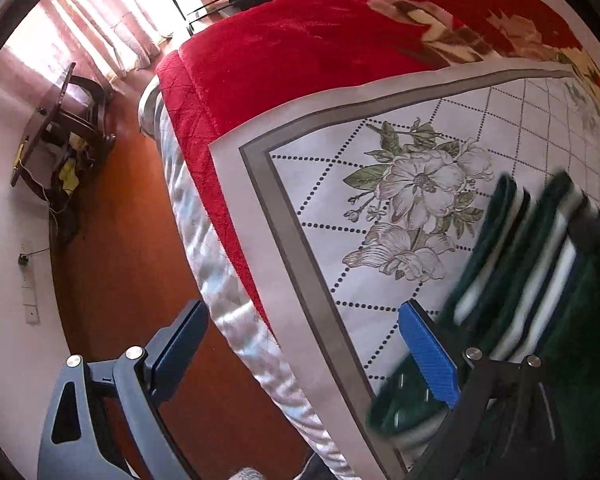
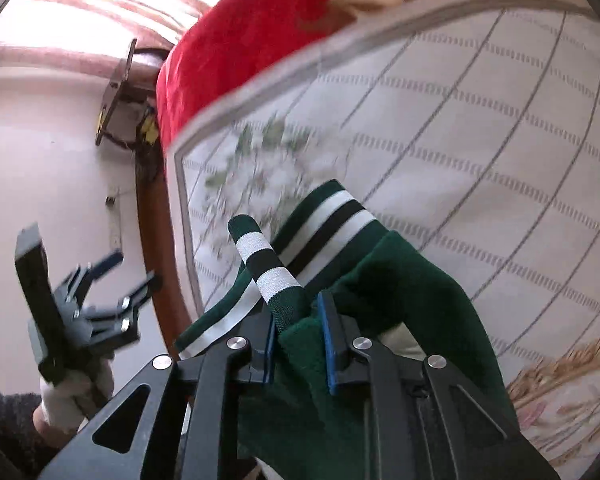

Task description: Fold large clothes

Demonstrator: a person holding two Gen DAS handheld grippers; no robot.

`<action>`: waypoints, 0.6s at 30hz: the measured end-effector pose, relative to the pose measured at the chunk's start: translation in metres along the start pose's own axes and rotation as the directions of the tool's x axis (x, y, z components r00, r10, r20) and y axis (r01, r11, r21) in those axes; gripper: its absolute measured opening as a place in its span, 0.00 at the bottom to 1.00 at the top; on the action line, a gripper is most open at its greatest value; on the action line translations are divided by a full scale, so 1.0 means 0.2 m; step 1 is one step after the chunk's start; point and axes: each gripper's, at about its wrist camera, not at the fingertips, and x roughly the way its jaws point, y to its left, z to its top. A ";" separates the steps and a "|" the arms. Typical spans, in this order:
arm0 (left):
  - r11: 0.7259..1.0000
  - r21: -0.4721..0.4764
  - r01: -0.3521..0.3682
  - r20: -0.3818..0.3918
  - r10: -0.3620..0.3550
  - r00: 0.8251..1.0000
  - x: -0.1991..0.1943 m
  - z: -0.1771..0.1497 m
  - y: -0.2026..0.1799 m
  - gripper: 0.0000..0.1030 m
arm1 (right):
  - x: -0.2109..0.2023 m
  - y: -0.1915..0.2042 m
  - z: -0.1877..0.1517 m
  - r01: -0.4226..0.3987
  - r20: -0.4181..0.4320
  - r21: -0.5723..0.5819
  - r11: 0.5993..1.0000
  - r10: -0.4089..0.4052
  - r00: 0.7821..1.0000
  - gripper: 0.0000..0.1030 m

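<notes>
A dark green garment (image 2: 400,280) with white and black striped cuffs (image 2: 332,216) hangs over the bed. My right gripper (image 2: 298,344) is shut on a bunch of the green fabric, with one striped cuff (image 2: 266,264) sticking up between the blue pads. The garment also shows blurred in the left wrist view (image 1: 532,264) at the right. My left gripper (image 1: 304,344) is open and empty, its jaws wide apart over the bed's edge. It also shows in the right wrist view (image 2: 128,272) at the left, held in a gloved hand.
The bed carries a white sheet with a grey border and flower print (image 1: 412,200) over a red blanket (image 1: 300,48). An orange-brown floor (image 1: 120,240) lies left of the bed. A dark wooden chair (image 1: 64,128) stands by the curtained window.
</notes>
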 end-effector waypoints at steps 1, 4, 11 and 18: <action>1.000 0.011 0.005 -0.006 -0.005 1.000 0.00 0.00 -0.02 0.95 | 0.00 -0.04 0.03 0.005 0.018 0.039 0.999 -0.006 1.000 0.19; 0.999 0.041 0.025 -0.004 -0.024 1.000 -0.03 0.02 -0.07 0.94 | -0.03 -0.23 0.11 -0.134 0.130 0.252 0.958 0.104 0.986 0.19; 0.991 0.130 0.037 0.034 -0.042 0.999 -0.08 0.09 -0.25 0.94 | -0.22 -0.79 0.09 -0.151 0.309 0.565 0.811 -0.037 0.950 0.26; 0.967 0.243 0.083 0.085 -0.106 0.991 -0.15 0.24 -0.58 0.94 | -0.68 -0.71 -0.23 -0.133 0.362 0.526 0.840 -0.080 0.929 0.54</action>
